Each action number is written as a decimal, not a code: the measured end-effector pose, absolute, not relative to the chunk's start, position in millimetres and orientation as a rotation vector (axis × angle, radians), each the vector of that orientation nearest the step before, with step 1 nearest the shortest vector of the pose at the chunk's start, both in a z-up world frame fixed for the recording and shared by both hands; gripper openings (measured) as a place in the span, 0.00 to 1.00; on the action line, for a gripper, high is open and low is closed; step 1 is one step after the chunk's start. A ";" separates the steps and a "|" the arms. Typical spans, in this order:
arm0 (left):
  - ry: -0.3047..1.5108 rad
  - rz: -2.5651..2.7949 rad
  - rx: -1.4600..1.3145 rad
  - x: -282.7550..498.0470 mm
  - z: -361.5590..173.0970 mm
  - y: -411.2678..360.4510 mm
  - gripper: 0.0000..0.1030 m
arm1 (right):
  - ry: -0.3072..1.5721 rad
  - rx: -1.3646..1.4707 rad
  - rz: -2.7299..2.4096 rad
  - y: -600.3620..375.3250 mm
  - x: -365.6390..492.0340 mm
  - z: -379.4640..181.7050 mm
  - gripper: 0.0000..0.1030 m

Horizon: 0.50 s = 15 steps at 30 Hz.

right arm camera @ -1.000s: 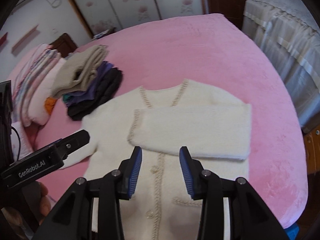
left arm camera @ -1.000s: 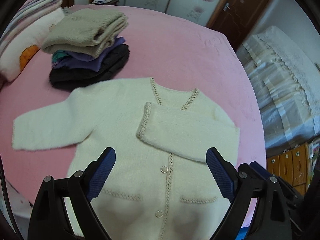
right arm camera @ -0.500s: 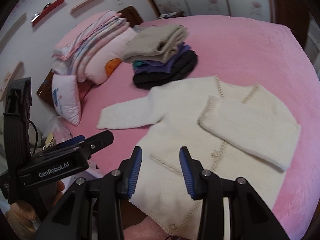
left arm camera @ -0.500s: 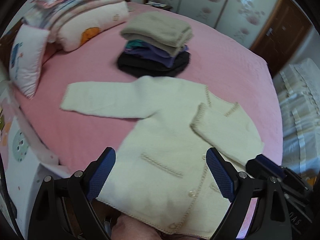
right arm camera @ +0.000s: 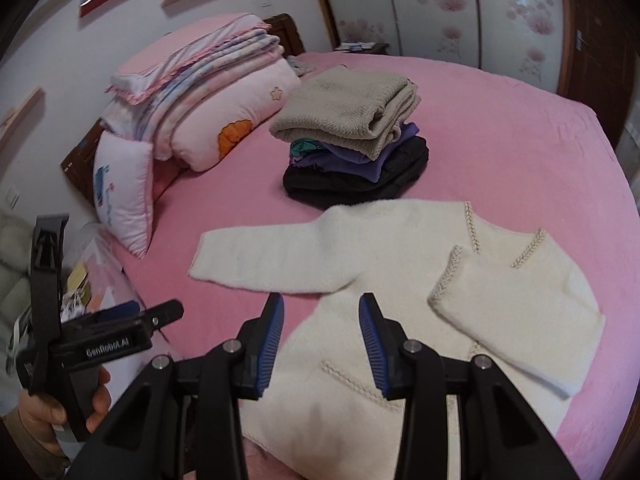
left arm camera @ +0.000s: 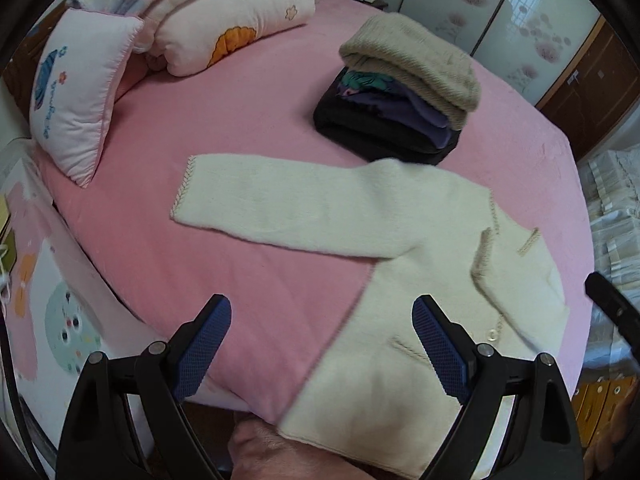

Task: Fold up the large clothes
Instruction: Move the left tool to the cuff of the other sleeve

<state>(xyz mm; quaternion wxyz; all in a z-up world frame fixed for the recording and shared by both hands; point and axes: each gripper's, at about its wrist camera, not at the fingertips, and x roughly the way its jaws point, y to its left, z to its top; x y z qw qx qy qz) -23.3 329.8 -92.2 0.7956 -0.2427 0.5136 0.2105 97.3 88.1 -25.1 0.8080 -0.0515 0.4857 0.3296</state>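
Note:
A cream knitted cardigan (left arm camera: 400,264) (right arm camera: 400,280) lies flat on the pink bed. One sleeve (right arm camera: 516,320) is folded across its chest. The other sleeve (left arm camera: 288,204) (right arm camera: 272,256) lies stretched out to the left. My left gripper (left arm camera: 322,344) is open and empty, above the bed's near edge by the cardigan's hem. My right gripper (right arm camera: 320,340) is open part way and empty, above the cardigan's lower left side. The left gripper's body also shows in the right wrist view (right arm camera: 108,344).
A stack of folded clothes (left arm camera: 404,92) (right arm camera: 352,144) sits behind the cardigan. Pillows and folded quilts (left arm camera: 160,40) (right arm camera: 192,108) lie at the bed's head on the left. Wardrobe doors (right arm camera: 460,12) stand behind the bed. A lace-covered piece of furniture (left arm camera: 612,216) stands right.
Both grippers have swung to the left, so the outstretched sleeve and the pillows have come into view. The cardigan lies as before. Both grippers stay empty.

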 end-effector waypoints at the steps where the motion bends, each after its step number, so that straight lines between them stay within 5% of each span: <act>1: 1.120 0.439 -0.525 -19.9 -100.9 347.4 0.89 | 1.047 -0.105 0.681 99.7 100.0 -29.2 0.38; 15: 1.258 0.429 -0.502 25.0 -224.8 541.2 0.89 | 1.274 -0.176 0.506 266.1 121.3 -137.1 0.38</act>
